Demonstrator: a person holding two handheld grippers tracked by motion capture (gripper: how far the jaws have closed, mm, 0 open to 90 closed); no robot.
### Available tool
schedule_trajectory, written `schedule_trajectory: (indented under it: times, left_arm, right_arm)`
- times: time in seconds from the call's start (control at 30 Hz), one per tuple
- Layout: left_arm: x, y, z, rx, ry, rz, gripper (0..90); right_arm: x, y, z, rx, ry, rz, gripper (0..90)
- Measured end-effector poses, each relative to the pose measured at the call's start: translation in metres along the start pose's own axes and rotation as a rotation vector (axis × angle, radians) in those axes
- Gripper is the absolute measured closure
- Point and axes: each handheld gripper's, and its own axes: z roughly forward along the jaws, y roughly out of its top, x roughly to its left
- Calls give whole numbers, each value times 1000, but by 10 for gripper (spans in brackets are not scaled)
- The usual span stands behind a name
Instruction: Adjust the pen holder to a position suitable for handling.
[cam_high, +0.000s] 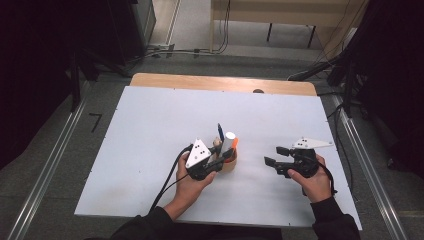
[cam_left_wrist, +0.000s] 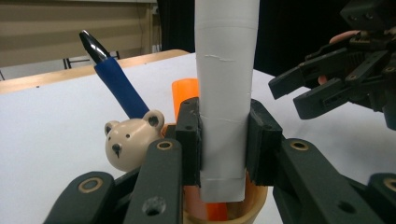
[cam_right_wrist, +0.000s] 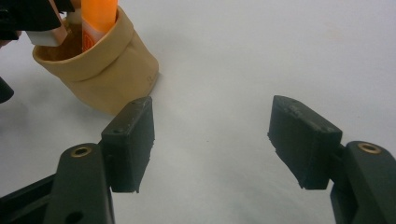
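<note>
White table sheet (cam_high: 150, 150), wood edge (cam_high: 220, 80), grey floor (cam_high: 100, 100). Left gripper (cam_left_wrist: 224, 140) clamped on white tube (cam_left_wrist: 226, 70); right gripper (cam_right_wrist: 210, 140) open, empty.

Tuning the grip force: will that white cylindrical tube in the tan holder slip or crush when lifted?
The white cylindrical tube looks smooth, so it may slip. The left gripper pads leave no visible dent, so it is probably fairly stiff. The soft tan pouch-like holder leans, so it could tip.
</note>
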Motion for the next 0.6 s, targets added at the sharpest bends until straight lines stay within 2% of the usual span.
schedule_trajectory:
  times: [0.3,0.6]
  left_arm:
    - [1,-4,2,-5,-2,-12,714]
    - [-1,-5,2,-10,15,7,707]
  right_arm:
    - [0,0,0,4,6,3,298]
    - [0,0,0,4,8,3,298]
